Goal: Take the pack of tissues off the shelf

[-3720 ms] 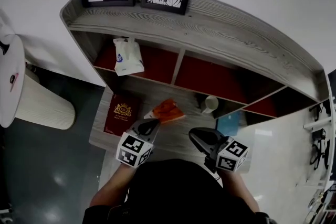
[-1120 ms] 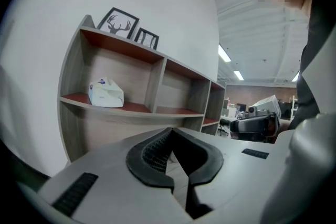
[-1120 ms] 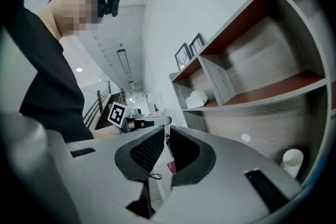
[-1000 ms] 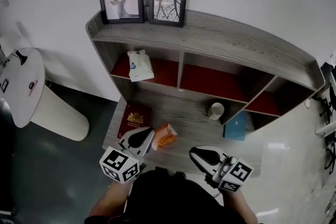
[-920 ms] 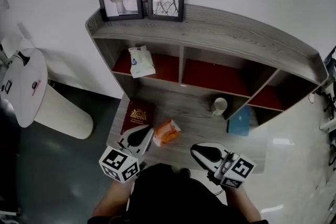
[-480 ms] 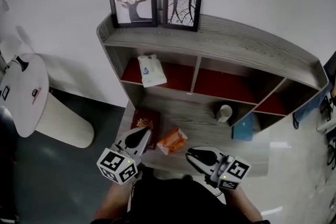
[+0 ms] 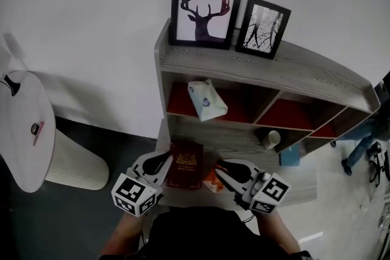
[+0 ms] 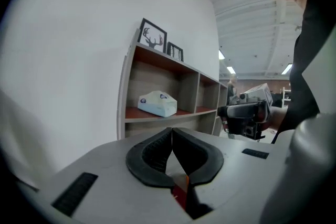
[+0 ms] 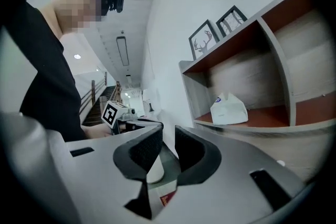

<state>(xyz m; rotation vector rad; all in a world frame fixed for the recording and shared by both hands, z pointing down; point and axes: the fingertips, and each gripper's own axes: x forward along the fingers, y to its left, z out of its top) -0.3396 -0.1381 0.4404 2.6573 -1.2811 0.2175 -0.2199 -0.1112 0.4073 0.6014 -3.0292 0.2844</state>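
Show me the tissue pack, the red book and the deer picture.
tissue pack [image 7: 207, 101], head view, middle of the pack
red book [image 7: 186, 166], head view, centre of cover
deer picture [image 7: 205, 8], head view, the deer

person, viewed from above: black top [image 7: 201, 234]; small black camera [image 9: 116, 0] worn at the head.
left hand-held gripper [image 7: 164, 158]: pale grey moulded shell; two black, ribbed, curved pads [image 8: 149, 157]; dark rectangular slots [image 8: 73, 194] set in the shell; cube [image 7: 135, 195] of black-and-white square markers at the rear.
right hand-held gripper [image 7: 220, 166]: same build, with its own marker cube [image 7: 270, 190].
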